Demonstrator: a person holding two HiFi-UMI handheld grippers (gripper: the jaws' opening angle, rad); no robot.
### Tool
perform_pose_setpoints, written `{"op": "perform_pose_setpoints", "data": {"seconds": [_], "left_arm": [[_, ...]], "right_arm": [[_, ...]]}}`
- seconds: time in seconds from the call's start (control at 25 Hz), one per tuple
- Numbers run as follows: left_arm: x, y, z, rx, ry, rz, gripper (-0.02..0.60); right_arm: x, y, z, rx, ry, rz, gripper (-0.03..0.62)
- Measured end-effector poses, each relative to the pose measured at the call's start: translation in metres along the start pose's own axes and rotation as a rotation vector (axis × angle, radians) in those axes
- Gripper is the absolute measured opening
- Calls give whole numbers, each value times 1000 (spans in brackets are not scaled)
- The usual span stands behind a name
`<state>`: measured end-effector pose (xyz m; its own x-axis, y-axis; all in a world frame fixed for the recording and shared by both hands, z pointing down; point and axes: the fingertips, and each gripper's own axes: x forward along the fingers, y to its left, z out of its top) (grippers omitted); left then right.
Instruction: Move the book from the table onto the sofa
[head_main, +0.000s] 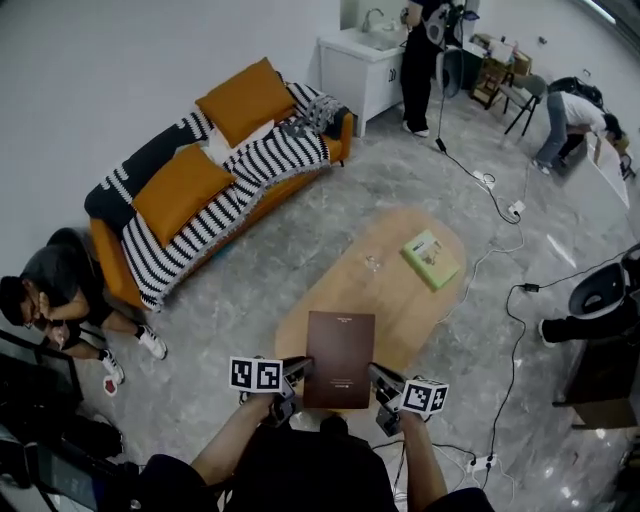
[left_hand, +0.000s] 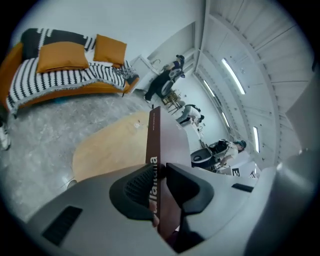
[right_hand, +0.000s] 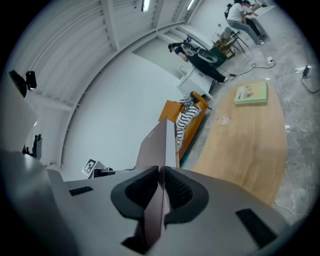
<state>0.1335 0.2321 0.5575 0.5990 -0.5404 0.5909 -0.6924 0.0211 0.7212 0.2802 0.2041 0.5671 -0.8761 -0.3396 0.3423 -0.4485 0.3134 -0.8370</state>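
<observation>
Both tools are on it! The dark-brown rectangular hardback book (head_main: 340, 358) sits between them over the near end of the oval light-wood table (head_main: 390, 300). Whether it is resting on the wood or lifted clear, I can't tell.

The left tool (head_main: 300, 368) is clamped at medium width on the spine side, pads pressing both faces. The right tool (head_main: 378, 375) is pinched narrow on the thin opposite edge.

How will it handle? It looks stiff and flat, with some weight and smooth covers that could slip. That narrow right-hand pinch may have little more than the cover, so I'd say the pages could sag open there. A grip on the two long edges, held level, looks like the safe way across.

The count:
- Two books: the brown one and a pale-green book (head_main: 431, 258) lying at the table's far end
- One orange sofa (head_main: 345, 135) under a striped throw, well apart from the table
- Two orange cushions (head_main: 182, 190)
- Two tools, one table
</observation>
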Motion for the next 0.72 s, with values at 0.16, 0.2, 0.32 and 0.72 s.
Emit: {"op": "perform_pose_setpoints", "data": {"seconds": [0.16,0.2,0.32,0.72], "left_arm": [[-36,21,-24,-91,-107,57,89],[-43,26,-27,-105,-124,64,89],[-63,48,-33,-152,-181,91,89],[-161,126,1,-206,-288,131,84]], "right_arm": [[23,19,-23,-47,138,76,58],[30,23,-27,-56,159,90,58],[56,33,-39,-82,227,128,57],[159,104,-76,-99,340,179,57]]}}
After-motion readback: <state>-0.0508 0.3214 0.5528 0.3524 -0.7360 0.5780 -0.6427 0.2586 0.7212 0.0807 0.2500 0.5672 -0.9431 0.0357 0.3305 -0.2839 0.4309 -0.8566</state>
